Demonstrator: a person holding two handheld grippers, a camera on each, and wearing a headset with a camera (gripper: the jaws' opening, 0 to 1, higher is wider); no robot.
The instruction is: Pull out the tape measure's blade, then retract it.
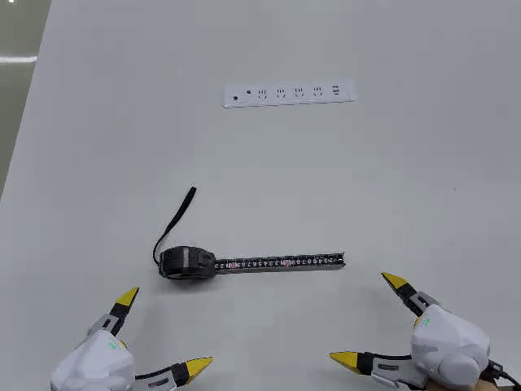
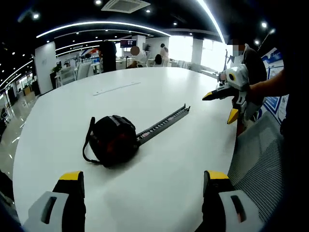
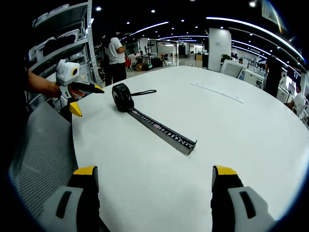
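1. In the head view we see the tape measure [image 1: 187, 263] lying on the white surface [image 1: 391, 179]. Its blade [image 1: 281, 262] is pulled out flat to the right, and its black strap [image 1: 175, 218] trails away from us. A white power strip [image 1: 289, 93] lies well beyond it. The left tool [image 1: 164, 330] is at the lower left and the right tool [image 1: 368, 319] at the lower right. Both have their 2 yellow-tipped jaws spread wide, hold nothing and are apart from the tape measure.
2. In the left gripper view we look between the wide jaws at the tape measure's case, with the blade running away to the right. The right tool hovers at the surface's edge.
3. In the right gripper view the blade's end lies nearest us and the case farther off. The left tool is just beside the case.
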